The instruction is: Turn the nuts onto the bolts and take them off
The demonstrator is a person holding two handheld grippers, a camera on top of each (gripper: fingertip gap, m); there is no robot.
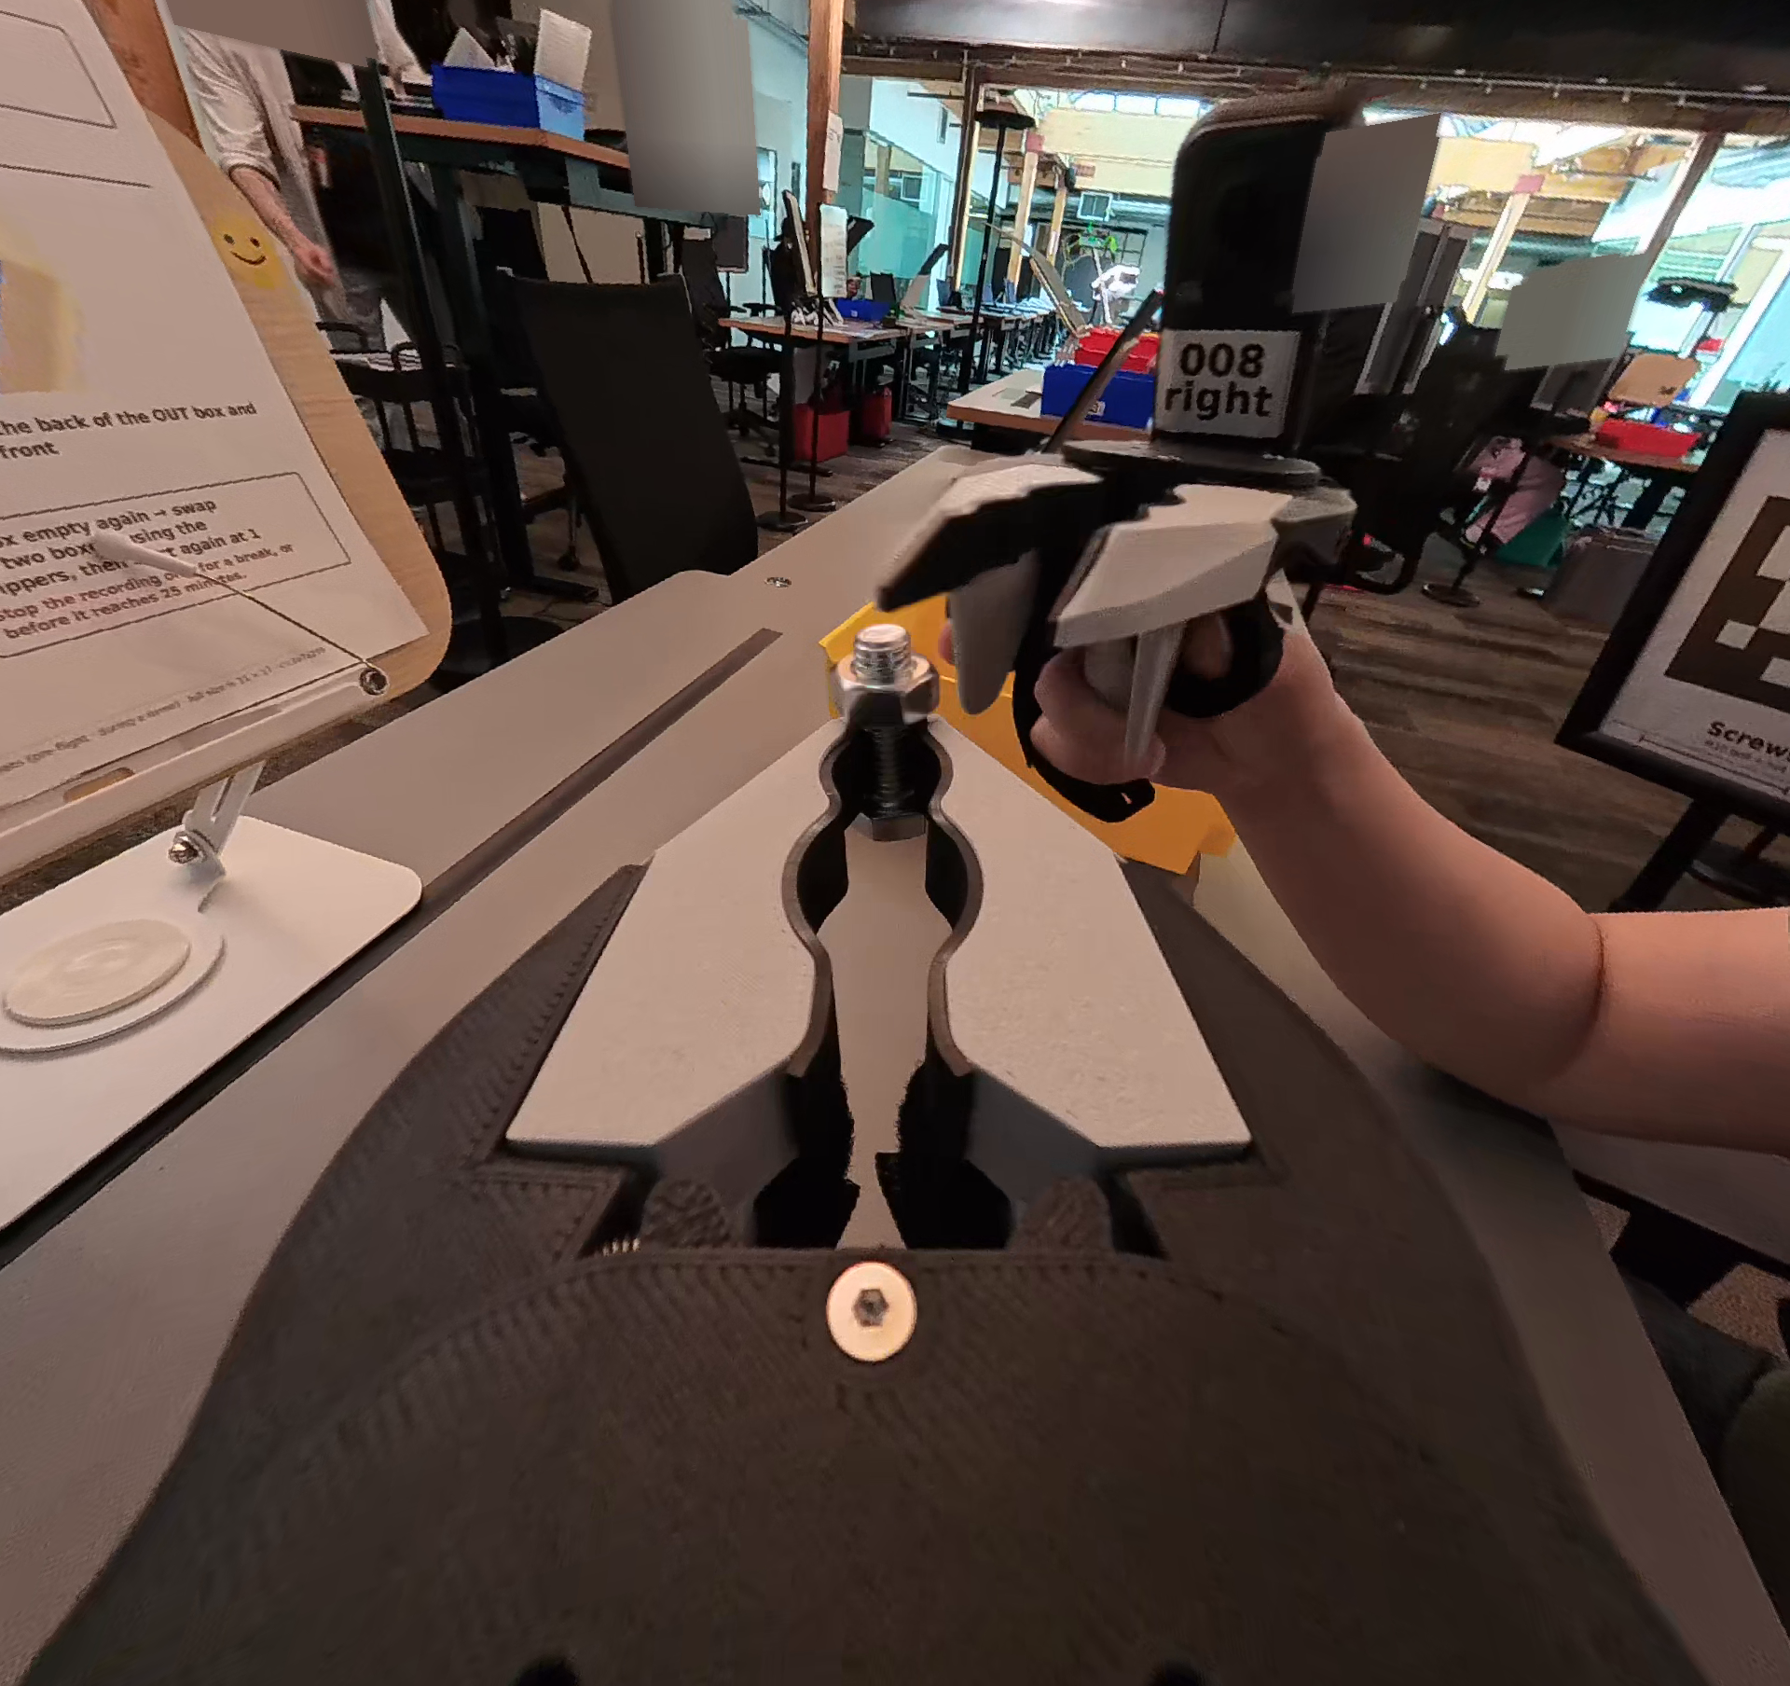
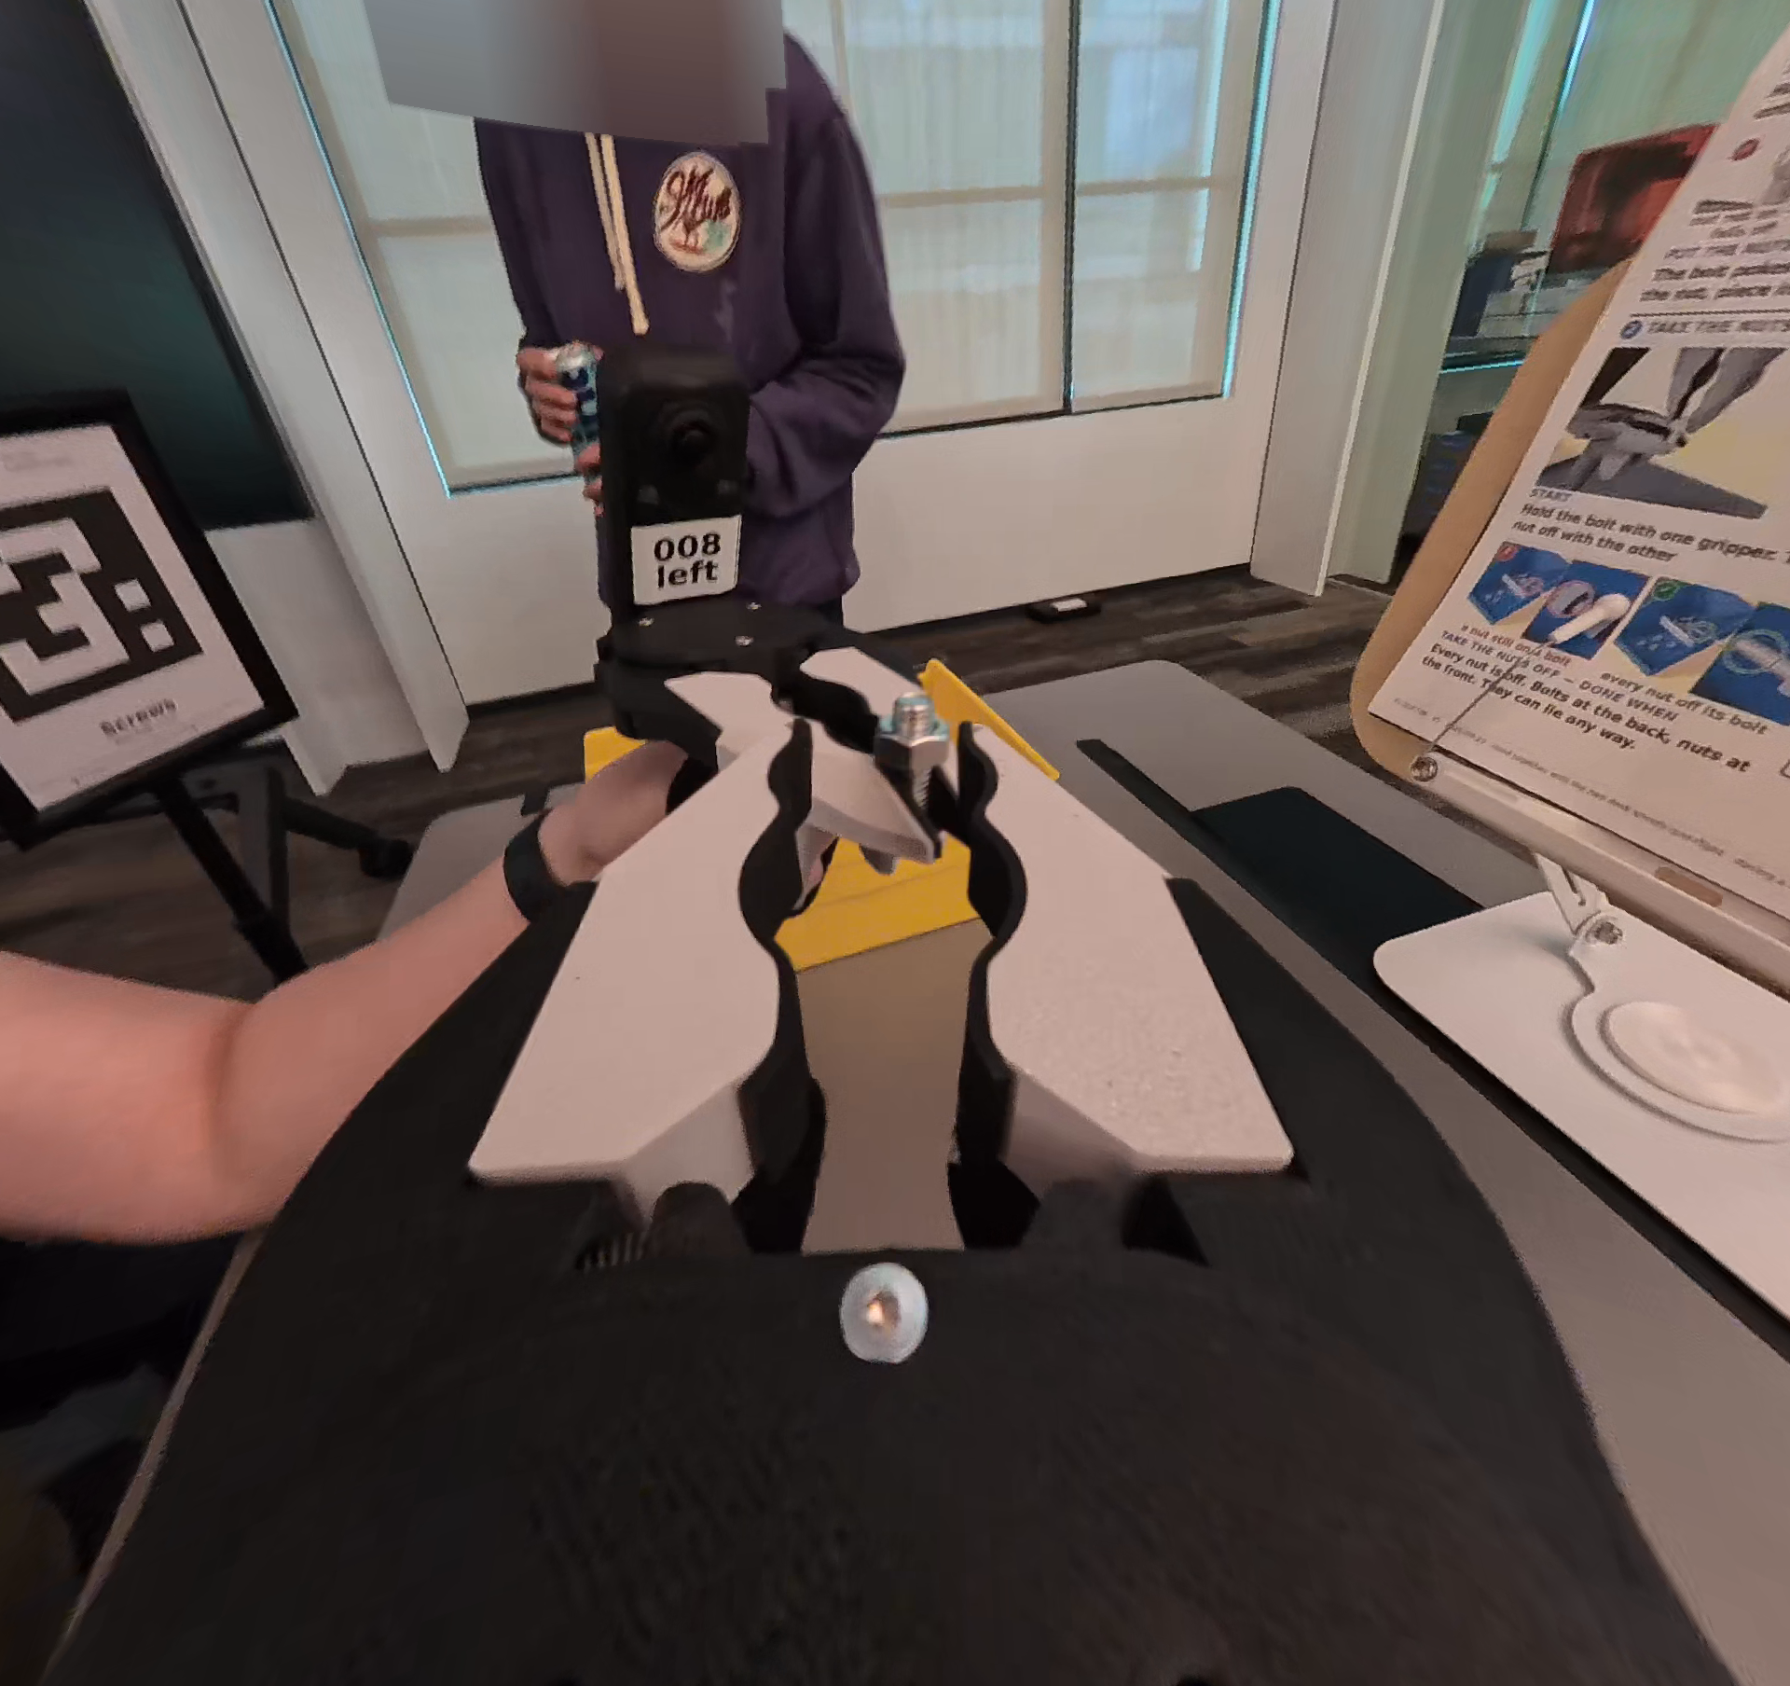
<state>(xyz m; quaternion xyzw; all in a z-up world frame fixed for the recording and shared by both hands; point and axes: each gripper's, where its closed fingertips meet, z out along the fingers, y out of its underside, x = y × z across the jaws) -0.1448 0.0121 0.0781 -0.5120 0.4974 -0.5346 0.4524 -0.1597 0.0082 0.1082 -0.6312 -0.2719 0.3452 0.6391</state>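
My left gripper (image 1: 883,772) is shut on the dark threaded shank of a bolt (image 1: 886,782) and holds it upright above the table. A silver hex nut (image 1: 883,682) sits near the bolt's top, with the bright thread end showing above it. My right gripper (image 2: 881,758) is open, and its fingers stand on either side of the nut (image 2: 910,746) without touching it. In the left wrist view the right gripper (image 1: 954,637) hangs just right of the nut. The left gripper (image 2: 910,830) also shows in the right wrist view, over a yellow bin (image 2: 891,903).
The yellow bin (image 1: 1153,826) stands on the grey table (image 1: 581,671) behind the bolt. An instruction board on a white stand (image 1: 194,477) (image 2: 1598,574) is at one side, a framed marker sign (image 1: 1705,612) (image 2: 87,612) at the other. A person in a purple hoodie (image 2: 697,283) stands across the table. Less than 4 cm separates the two grippers' tips.
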